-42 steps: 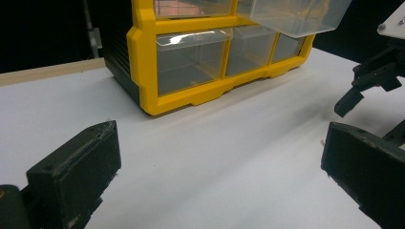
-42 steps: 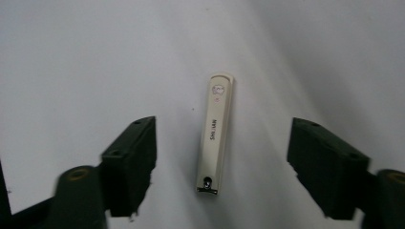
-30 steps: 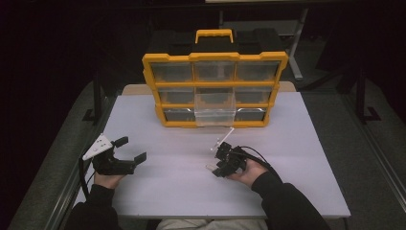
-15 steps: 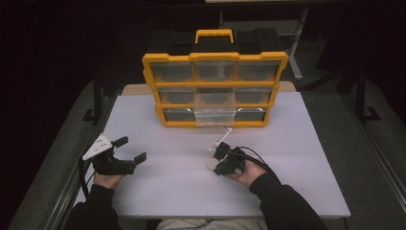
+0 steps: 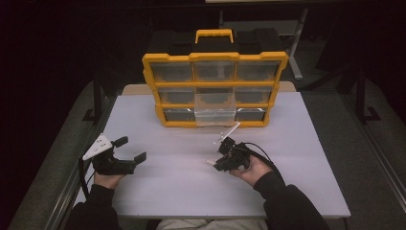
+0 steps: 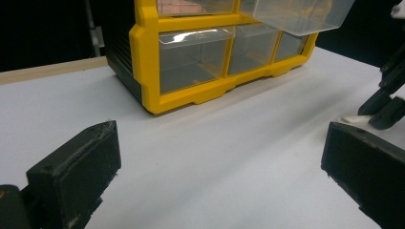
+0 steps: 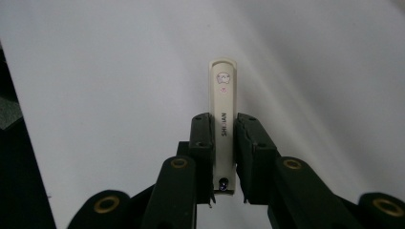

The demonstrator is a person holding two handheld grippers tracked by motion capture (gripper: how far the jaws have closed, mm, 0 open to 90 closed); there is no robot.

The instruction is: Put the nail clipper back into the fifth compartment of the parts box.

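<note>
My right gripper (image 7: 223,123) is shut on a slim cream nail clipper (image 7: 223,88) with dark lettering and a small picture at its tip; the clipper points away from the jaws over the white table. In the high view this right gripper (image 5: 221,158) sits right of centre, with the clipper's pale tip (image 5: 210,163) sticking out to the left. My left gripper (image 5: 128,152) rests at the table's left with its jaws wide apart and nothing between them. In the left gripper view its jaws frame bare table (image 6: 219,176), and the right gripper (image 6: 388,98) shows at the right edge.
A yellow organiser (image 5: 215,84) with clear drawers stands at the back of the white table (image 5: 182,191). Its bottom middle drawer (image 5: 214,109) is pulled out; the left gripper view shows that drawer (image 6: 298,14) overhanging. Dark floor surrounds the table.
The right hand has shifted only slightly in place, still holding the clipper. The left gripper has not moved.
</note>
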